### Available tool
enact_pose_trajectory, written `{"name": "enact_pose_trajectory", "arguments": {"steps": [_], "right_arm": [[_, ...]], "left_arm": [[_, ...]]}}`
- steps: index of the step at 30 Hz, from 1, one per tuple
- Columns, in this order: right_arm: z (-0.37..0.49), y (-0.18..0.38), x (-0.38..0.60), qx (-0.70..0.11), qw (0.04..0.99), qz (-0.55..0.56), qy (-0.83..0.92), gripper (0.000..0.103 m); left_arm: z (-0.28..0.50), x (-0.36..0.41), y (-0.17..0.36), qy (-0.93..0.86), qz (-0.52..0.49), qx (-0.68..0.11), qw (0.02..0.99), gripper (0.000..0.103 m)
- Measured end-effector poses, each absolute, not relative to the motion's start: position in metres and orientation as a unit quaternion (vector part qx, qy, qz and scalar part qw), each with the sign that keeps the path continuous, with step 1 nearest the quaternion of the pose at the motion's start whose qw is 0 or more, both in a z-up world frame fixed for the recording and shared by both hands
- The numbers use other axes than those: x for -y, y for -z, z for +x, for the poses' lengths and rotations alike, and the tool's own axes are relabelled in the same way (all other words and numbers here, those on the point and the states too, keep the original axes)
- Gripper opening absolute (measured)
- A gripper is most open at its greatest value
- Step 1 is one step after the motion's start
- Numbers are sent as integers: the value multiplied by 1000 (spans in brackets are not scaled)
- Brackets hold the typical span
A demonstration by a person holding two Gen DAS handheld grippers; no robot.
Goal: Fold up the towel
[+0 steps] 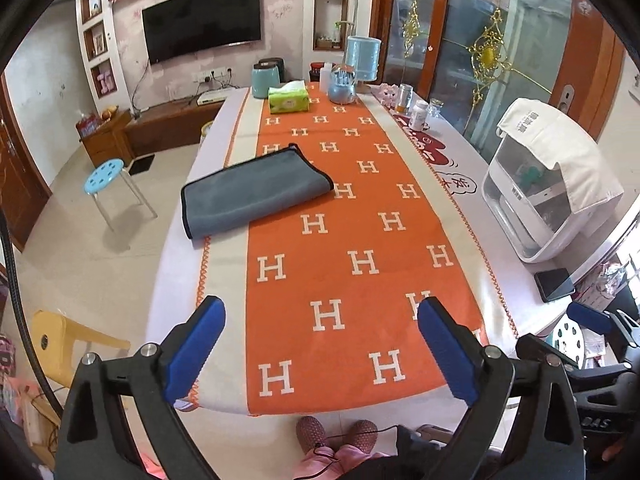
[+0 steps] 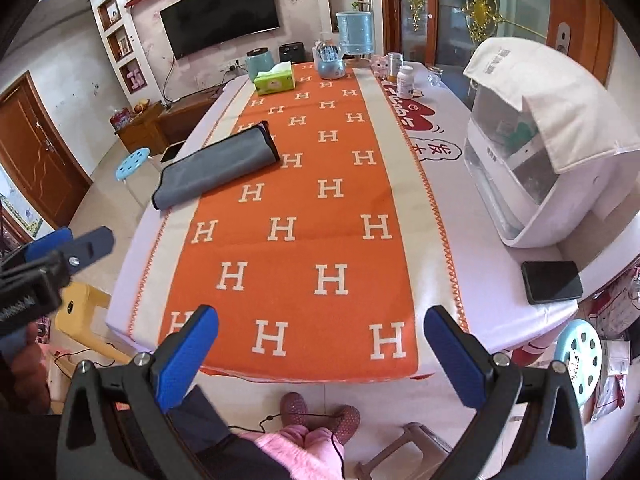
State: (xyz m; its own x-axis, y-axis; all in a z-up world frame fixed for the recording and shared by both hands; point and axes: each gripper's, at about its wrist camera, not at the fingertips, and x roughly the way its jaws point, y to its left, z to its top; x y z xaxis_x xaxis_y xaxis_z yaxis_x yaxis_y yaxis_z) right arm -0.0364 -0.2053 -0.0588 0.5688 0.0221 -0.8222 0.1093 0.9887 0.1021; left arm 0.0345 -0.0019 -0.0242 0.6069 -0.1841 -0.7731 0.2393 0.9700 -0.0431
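Your towel (image 1: 256, 190) lies flat on the far left part of the desk (image 1: 516, 280), half on the orange runner (image 1: 340, 240) and half over its pale border, with its near left corner close to the desk's left edge. It already looks doubled over: in the right wrist view the end toward the middle of the desk shows a rolled, layered edge with dark piping (image 2: 272, 142). So you are either between folds or done with the last one; the pictures alone do not settle which.

Both tools are pulled back over the near edge of the desk, well apart from the towel. Your left hand-held gripper (image 1: 320, 344) stands wide, with nothing between its blue pads. Your right hand-held gripper (image 2: 322, 350) is just as wide and just as empty.

If another fold is wanted, you must reach forward and to the left. Take the two near corners, one in each tool, pinching both layers together so the upper one does not slide. Then carry them across to meet the far edge squarely.

Mind the tissue box (image 1: 289, 98) beyond the towel.
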Motion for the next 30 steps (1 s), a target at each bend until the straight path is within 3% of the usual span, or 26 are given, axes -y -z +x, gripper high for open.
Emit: {"name": "enact_pose_trajectory", "arguments": {"steps": [2,8,30], "right_arm": [[-41,51,205,-460,884,77,22,103],[-52,36,210,-444,888,109,39,103],[-61,45,188,-430,895,100,61,103]], "left_arm": [[28,2,15,114,34,-412,903,102],[15,-3,2,94,37,-384,918,102],[7,-19,27,57,32,-406,911,102]]}}
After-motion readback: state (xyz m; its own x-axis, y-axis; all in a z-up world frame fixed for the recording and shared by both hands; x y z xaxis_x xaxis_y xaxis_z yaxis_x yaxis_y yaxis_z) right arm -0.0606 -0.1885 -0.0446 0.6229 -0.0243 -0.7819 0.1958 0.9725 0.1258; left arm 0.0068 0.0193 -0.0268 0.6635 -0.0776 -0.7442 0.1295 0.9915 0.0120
